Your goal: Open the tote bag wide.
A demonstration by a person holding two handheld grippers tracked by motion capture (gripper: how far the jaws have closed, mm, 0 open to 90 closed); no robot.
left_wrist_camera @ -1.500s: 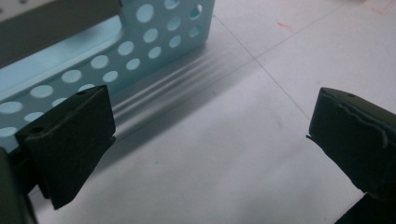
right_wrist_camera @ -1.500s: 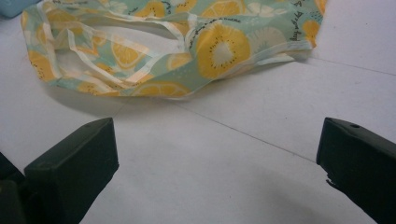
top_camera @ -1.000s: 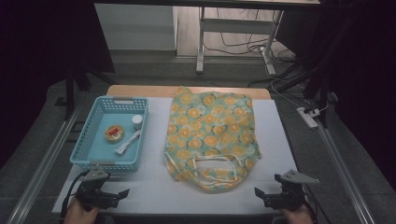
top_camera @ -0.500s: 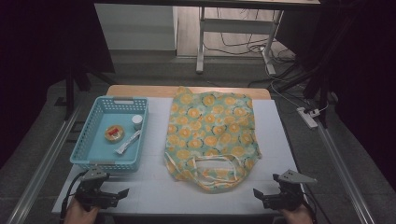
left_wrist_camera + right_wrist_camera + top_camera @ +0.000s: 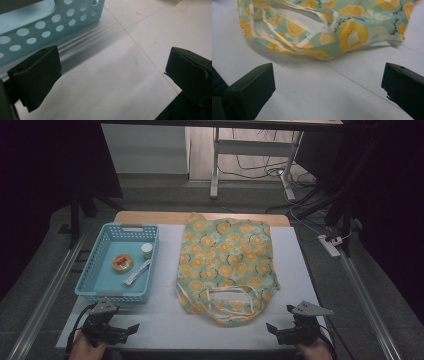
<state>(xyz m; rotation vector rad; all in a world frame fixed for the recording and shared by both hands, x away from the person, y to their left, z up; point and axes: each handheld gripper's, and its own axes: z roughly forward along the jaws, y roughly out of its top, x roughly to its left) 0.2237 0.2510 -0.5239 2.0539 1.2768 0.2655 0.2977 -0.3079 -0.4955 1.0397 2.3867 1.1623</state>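
Fabric bag (image 5: 226, 265), printed with orange slices on pale green, lies flat in the middle of the white table (image 5: 165, 315), its mouth and cream handles (image 5: 227, 292) turned toward the person's side. Left of the bag, a little apart from it, stands a light blue perforated basket (image 5: 95, 287) that holds a small round tin (image 5: 121, 262), a white cap-like piece (image 5: 146, 250) and a white wrapped stick (image 5: 137, 272). The left tool (image 5: 131, 329) rests low at the near left corner of the table, just in front of the basket's near wall; in the left gripper view its jaws stand wide apart over bare table, with nothing between them and the basket wall (image 5: 50, 27) just beyond. The right tool (image 5: 272, 328) sits at the near right corner, close to the bag's mouth edge but not touching it; in the right gripper view its jaws are likewise spread wide and empty, with the bag's hem and handles (image 5: 294, 27) lying just ahead on the table.
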